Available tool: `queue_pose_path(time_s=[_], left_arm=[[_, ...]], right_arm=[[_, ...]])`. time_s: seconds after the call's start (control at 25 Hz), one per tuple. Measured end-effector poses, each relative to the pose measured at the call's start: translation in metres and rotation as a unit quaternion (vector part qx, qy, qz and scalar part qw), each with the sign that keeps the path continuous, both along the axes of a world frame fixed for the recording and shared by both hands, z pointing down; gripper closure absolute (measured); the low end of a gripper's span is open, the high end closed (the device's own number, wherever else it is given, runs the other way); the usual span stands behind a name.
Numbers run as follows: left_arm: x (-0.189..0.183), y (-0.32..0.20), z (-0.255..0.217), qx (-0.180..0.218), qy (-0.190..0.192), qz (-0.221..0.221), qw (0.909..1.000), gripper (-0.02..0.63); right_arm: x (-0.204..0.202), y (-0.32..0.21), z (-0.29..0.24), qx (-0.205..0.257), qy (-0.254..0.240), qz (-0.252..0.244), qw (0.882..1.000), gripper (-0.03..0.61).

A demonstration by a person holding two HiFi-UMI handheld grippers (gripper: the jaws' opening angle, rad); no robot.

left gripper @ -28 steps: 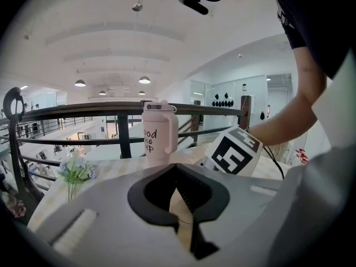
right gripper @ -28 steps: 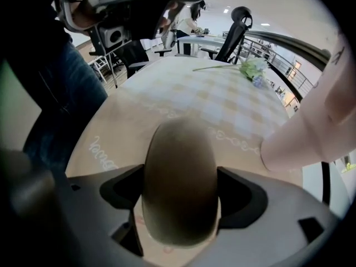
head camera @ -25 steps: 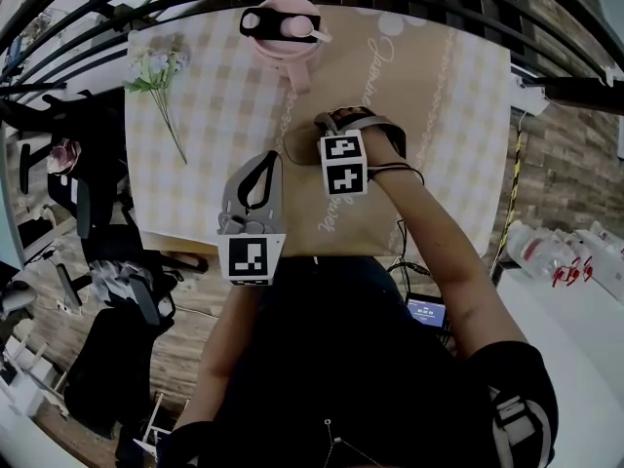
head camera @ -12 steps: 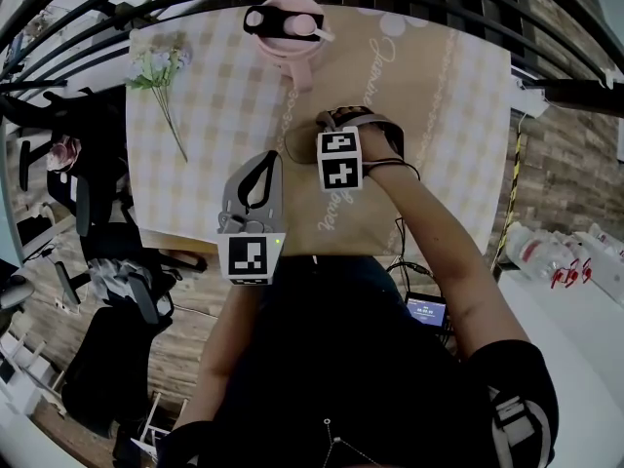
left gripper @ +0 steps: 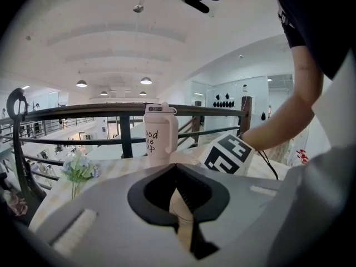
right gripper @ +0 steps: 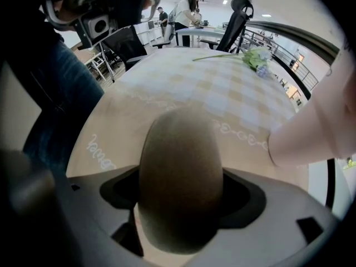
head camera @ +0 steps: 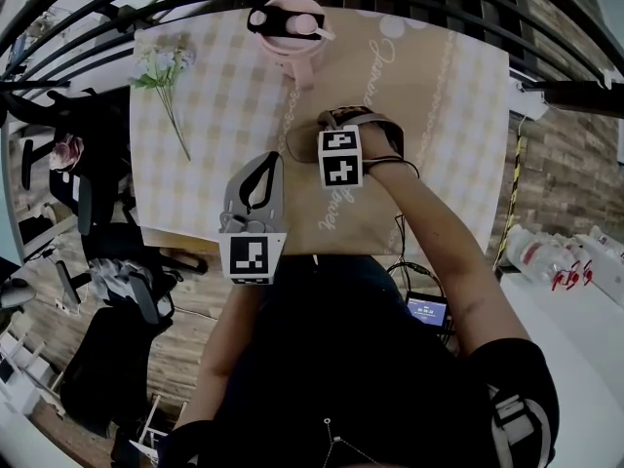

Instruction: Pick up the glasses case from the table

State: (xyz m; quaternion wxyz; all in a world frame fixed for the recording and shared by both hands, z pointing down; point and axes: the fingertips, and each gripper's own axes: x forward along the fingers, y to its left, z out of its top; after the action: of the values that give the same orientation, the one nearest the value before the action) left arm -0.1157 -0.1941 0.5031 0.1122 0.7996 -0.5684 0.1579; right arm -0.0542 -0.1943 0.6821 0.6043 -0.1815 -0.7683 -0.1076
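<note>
R gripper (right gripper: 181, 202) is doing the work here. Its jaws are pressing in on both flanks of the glasses case (right gripper: 181, 160), and that olive-brown rounded shell is filling the whole gap btwn them. The case's long axis is running straight out along the jaws, w/ its rounded nose poking fwd past the tips, so the grip is lying across the narrow width, toward the back end. All this is happening over the middle of the table (head camera: 439, 115), w/ the jaws pointing toward scene left, where the flowers (head camera: 161, 71) are lying at the far-left corner. The checked cloth is showing under and ahead of the case, but whether the shell is resting on it or hanging just clear, can't tell. L gripper (head camera: 267, 160) is sitting at the near edge, jaws squeezed together on nothing, aiming far toward the pink tumbler (head camera: 290, 27), and it's well apart from the case. So R is the nearer tool by a long way, and the pickup looks like it's hanging on R alone. Judging from this, the case is already secured and what's needed is a plain vertical raise. One thing to watch: w/ most of the length sticking out ahead of the jaws, the nose could be dipping as it rises.
</note>
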Motion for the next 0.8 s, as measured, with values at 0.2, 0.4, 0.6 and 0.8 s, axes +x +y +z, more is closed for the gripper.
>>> queue_pose_path(time_s=[0.2, 0.4, 0.6, 0.8], left_arm=[[-0.003, 0.006, -0.004, 0.003, -0.004, 0.001, 1.0, 0.603], [-0.003, 0.012, -0.009, 0.004, -0.007, 0.004, 1.0, 0.603], [0.002, 0.015, -0.02, 0.016, -0.015, 0.016, 0.9996, 0.603], [0.006, 0.019, -0.029, 0.026, -0.011, 0.019, 0.9994, 0.603]], right_arm=[[0.002, -0.003, -0.003, 0.011, -0.009, 0.027, 1.0, 0.21], [0.003, -0.005, -0.018, 0.023, -0.033, 0.062, 0.997, 0.21], [0.008, -0.003, -0.037, 0.039, -0.053, 0.095, 0.993, 0.21], [0.016, 0.005, -0.053, 0.05, -0.07, 0.138, 0.987, 0.21]])
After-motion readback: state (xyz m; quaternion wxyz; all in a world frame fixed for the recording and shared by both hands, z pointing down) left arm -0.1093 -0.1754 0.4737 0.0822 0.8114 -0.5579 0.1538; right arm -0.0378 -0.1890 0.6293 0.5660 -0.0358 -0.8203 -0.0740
